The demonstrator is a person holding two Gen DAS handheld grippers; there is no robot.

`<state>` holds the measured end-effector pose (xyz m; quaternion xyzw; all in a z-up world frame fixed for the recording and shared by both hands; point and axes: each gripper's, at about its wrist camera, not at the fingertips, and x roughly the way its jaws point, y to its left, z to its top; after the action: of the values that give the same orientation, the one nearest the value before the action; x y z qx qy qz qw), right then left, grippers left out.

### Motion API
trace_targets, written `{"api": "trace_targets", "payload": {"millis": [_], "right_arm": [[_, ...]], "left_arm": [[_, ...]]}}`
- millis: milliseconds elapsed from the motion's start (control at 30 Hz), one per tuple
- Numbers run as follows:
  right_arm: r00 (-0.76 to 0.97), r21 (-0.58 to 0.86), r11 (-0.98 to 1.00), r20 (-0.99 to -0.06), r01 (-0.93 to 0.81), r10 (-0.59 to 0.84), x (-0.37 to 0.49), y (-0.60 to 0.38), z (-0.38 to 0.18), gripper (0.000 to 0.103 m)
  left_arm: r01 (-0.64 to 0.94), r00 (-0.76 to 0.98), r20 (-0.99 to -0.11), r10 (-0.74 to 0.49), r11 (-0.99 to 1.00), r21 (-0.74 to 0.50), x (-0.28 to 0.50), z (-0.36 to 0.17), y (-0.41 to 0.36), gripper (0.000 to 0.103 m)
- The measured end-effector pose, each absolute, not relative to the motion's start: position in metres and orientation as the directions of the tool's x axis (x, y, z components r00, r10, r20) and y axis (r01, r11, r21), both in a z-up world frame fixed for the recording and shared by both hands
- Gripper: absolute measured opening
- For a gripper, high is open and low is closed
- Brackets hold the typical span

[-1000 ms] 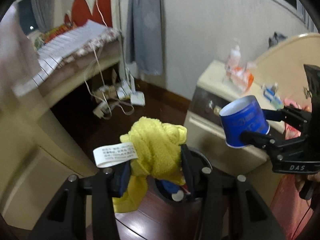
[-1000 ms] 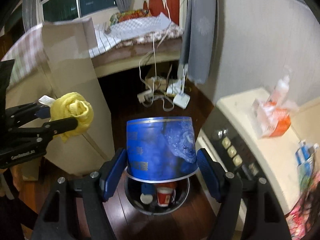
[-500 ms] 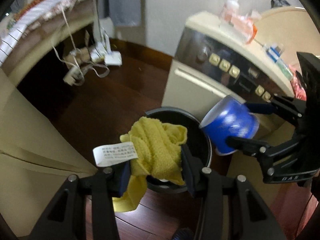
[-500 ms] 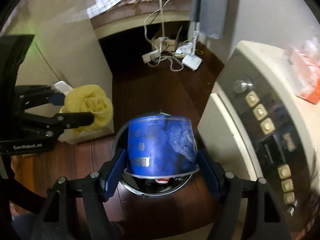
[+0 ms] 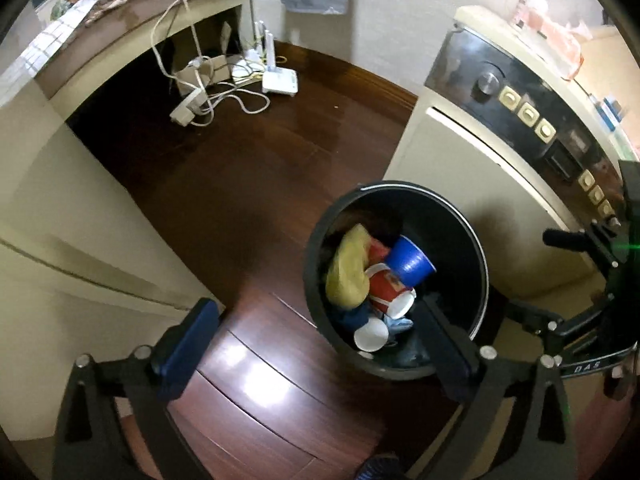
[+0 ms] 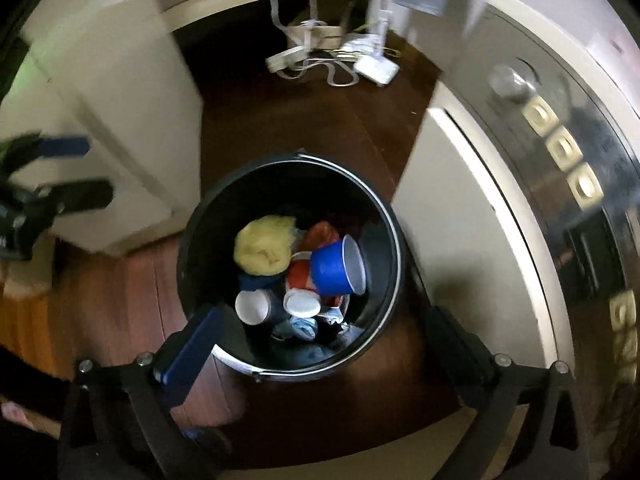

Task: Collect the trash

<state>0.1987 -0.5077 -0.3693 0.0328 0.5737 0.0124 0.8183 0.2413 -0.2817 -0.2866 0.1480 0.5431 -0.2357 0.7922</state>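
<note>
A black round trash bin (image 5: 472, 236) (image 6: 384, 216) stands on the dark wood floor. Inside it lie the yellow cloth (image 5: 347, 272) (image 6: 264, 249), the blue paper cup (image 5: 410, 261) (image 6: 334, 268), a red cup (image 5: 387, 286) and white-rimmed cups (image 6: 252, 307). My left gripper (image 5: 316, 340) is open and empty, above the bin's near-left rim; it also shows at the left of the right wrist view (image 6: 76, 172). My right gripper (image 6: 320, 344) is open and empty above the bin; it shows at the right of the left wrist view (image 5: 568, 276).
A cream cabinet with a black panel of buttons (image 5: 528, 116) (image 6: 560, 152) stands right of the bin. A cream cupboard (image 5: 60, 216) (image 6: 108, 120) stands left. A power strip, cables and a white router (image 5: 224, 92) (image 6: 340, 60) lie on the floor beyond.
Both grippers have opened over the bin. The yellow cloth has dropped from the left one and the blue cup from the right one; both now lie in the bin.
</note>
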Motion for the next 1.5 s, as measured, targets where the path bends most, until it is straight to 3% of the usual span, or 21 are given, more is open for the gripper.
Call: {"api": "trace_targets", "payload": {"millis": [333,833,1500], "right_arm": [[0.390,0.114,0.989,-0.918,0.098,0.068,0.186,-0.494,-0.339,0.103],[0.450,0.117,0.989,-0.890,0.086,0.066,0.175,-0.458,-0.288,0.103],[0.567,0.069,0.985,-0.823,0.161,-0.036,0.107,-0.370,-0.115,0.103]], "left_arm": [[0.511,0.358,-0.909,-0.215,0.860,-0.002,0.231,-0.264,-0.270,0.099],[0.425,0.443,-0.876,-0.190,0.905,0.019,0.221,-0.223,-0.242,0.099],[0.329,0.633,-0.746,-0.204,0.944,0.021,0.153,-0.076,-0.147,0.099]]}}
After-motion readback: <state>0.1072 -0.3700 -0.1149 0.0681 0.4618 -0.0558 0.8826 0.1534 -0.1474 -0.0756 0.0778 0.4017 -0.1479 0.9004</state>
